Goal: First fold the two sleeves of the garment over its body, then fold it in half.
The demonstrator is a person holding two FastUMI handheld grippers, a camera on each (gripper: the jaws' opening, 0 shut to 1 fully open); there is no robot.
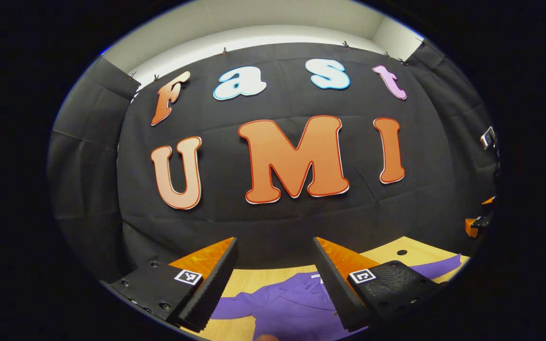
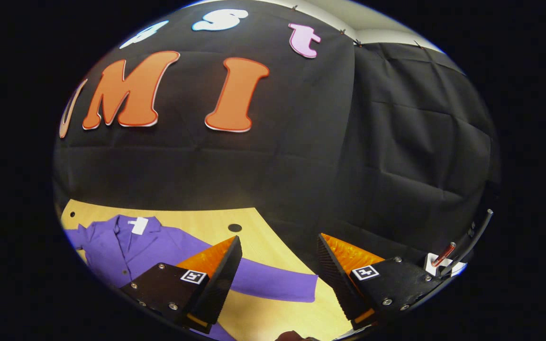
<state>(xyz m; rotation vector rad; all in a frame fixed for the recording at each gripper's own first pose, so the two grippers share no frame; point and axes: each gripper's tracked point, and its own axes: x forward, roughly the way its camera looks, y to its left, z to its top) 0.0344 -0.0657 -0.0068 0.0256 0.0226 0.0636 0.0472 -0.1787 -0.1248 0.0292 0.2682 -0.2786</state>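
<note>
A purple collared garment [image 2: 126, 248] lies flat on the light wooden table [image 2: 197, 220], a white tag at its collar. One sleeve [image 2: 273, 284] stretches out sideways toward the table's edge in the right gripper view. My right gripper [image 2: 277, 270] hovers open above that sleeve, nothing between its fingers. In the left gripper view the garment [image 1: 282, 308] shows low down, its other sleeve [image 1: 235, 303] reaching left and the far sleeve end [image 1: 439, 267] at the right. My left gripper [image 1: 275, 279] is held open above the garment's body, holding nothing.
Black cloth walls close the booth behind the table and on both sides. A round hole [image 2: 234, 228] is cut in the tabletop near the back. An orange and black device [image 1: 479, 220] sits at the far right of the left gripper view.
</note>
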